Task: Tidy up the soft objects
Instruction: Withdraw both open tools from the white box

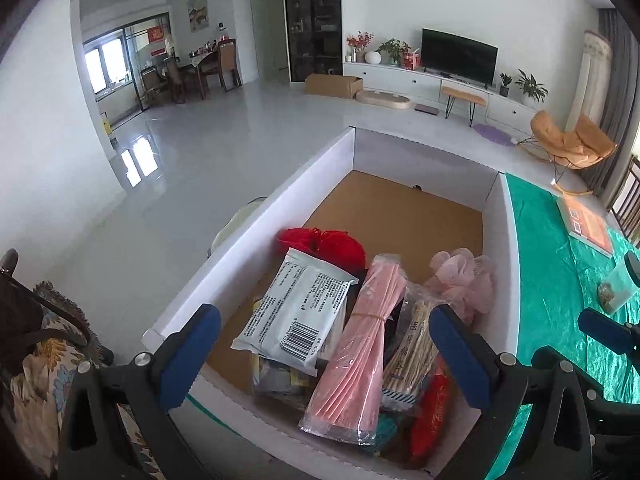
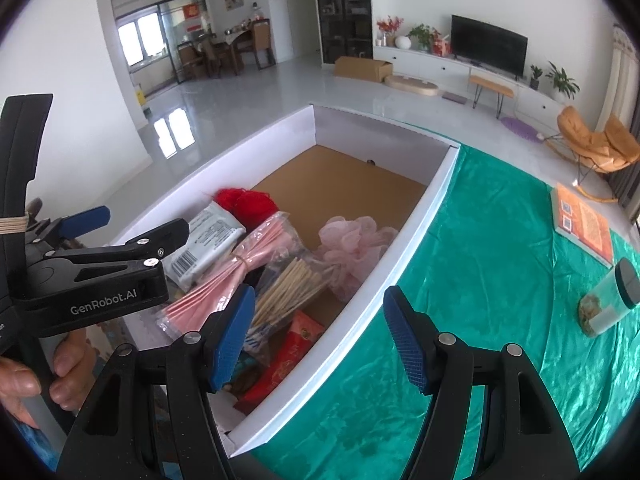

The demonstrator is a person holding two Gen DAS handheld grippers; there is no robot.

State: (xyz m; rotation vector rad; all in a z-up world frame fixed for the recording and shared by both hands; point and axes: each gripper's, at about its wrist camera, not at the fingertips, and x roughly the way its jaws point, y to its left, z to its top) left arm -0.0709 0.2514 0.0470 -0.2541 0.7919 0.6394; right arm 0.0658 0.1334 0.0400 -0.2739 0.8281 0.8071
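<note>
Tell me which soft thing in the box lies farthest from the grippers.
The red yarn: it sits deepest in the white box, beyond the pink bath puff, which lies against the right wall.

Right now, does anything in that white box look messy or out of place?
Yes. The things are heaped at the near end of the white box: the pink straw bundle lies slanted across other packets, and the far half shows bare cardboard. Nothing looks spilled or broken.

"GenRobot.AI" is printed in pale letters on the side of the black left gripper (image 2: 86, 226). A barcode and dense small print, too small to be read, are carried on the white-and-grey plastic packet (image 1: 296, 312) in the white cardboard box (image 1: 256, 216).
</note>
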